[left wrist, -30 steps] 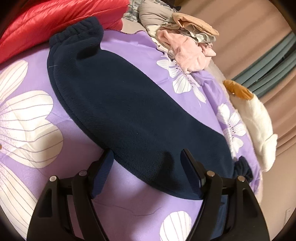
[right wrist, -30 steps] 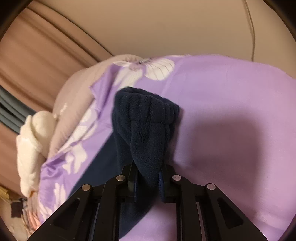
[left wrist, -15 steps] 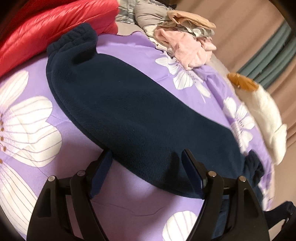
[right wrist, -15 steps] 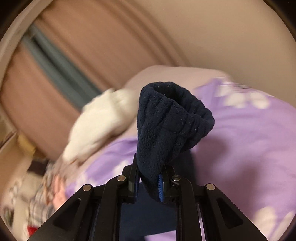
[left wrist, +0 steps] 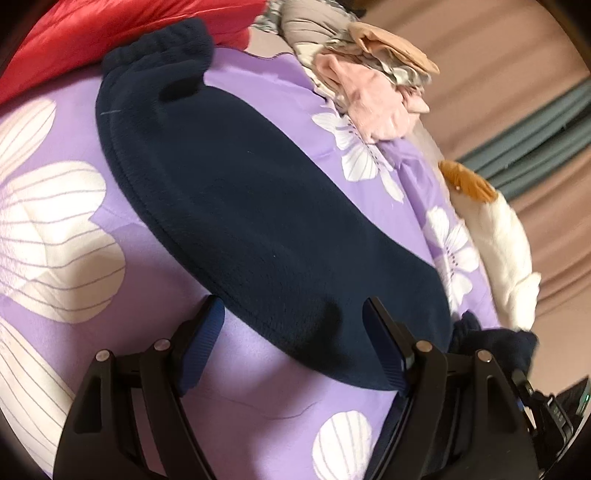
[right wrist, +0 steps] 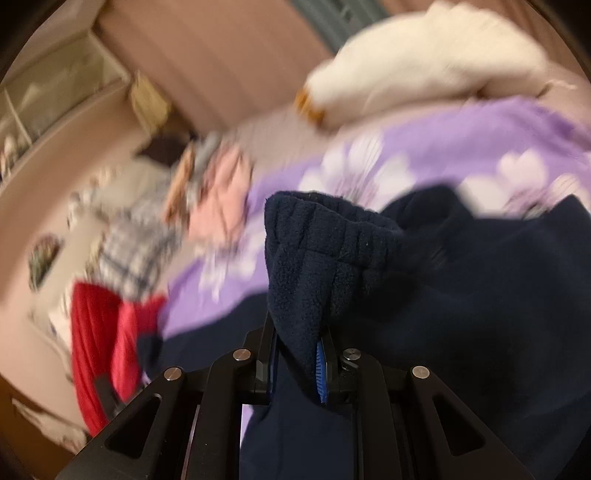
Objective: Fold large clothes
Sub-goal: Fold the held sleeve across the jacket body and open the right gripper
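A bed covered by a purple spread (left wrist: 240, 373) printed with big white flowers fills the left wrist view, with pinkish curtains along the right edge of the frame. Navy fleece trousers (left wrist: 258, 206) lie flat on the spread, running from an elastic cuff at the upper left of the frame down to the lower right. A red quilted jacket (left wrist: 92, 33) sits in the upper left corner, touching that cuff. A heap of pink and beige clothes (left wrist: 373, 85) rests at the top centre, and a white plush toy (left wrist: 498, 243) with an orange patch lies along the right side of the bed. The left claw (left wrist: 291, 339) is at the bottom centre, its blue-padded fingers spread wide on either side of the trousers' near edge, with no pad pressing on the cloth. In the right wrist view, which is blurred, the right claw (right wrist: 297, 358) at the bottom centre is pressed together, pinching the bunched elastic end of the navy trousers, which stands up above the fingers in the middle of the frame; the rest of the garment spreads to the lower right.
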### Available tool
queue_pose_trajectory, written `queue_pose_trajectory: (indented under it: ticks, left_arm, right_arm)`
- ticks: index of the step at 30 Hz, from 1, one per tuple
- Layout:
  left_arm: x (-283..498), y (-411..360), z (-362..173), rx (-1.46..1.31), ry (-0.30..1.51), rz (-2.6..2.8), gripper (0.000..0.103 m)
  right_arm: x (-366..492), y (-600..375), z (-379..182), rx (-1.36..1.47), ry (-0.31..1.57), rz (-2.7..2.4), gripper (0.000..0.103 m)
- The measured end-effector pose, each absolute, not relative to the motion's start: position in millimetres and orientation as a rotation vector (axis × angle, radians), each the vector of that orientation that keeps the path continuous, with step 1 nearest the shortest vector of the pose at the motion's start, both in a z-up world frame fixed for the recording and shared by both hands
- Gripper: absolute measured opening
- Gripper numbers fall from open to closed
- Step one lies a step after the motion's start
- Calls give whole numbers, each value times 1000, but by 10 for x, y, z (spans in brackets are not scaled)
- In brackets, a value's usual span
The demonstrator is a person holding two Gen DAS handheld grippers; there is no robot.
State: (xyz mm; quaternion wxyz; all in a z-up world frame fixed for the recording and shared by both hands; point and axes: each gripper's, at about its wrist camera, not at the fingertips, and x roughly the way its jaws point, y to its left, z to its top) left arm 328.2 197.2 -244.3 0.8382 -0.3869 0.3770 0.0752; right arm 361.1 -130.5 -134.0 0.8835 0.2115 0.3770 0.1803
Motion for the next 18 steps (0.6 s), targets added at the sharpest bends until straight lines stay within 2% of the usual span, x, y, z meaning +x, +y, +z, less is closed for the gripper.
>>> queue_pose_trajectory:
  ticks: [1,4,5,6,12,18]
  left_arm:
    - [3290,1976,-2451,-811,798,153,80]
    - [3295,1993,-2469,-820,796,129,85]
    - [3295,1995,-2474,-829,795,126,85]
    - [3297,1991,-2475,-830,798,127,86]
    - [3292,1912,-2455,-795,806,136,90]
    - [3243,1829,-2459,-729,821,142,91]
  right_arm:
    - [3633,-1202,-1372,416,811,389,24]
    - [3618,-1209,-1382,407,828,427,48]
    - [3554,-1293,-1354,403,817,415,62]
    - [3492,-1357,-1301,399,796,401,71]
    - [3214,-1811,-1105,272,708,240,72]
    - [2948,-2575,-1297,277,736,28,72]
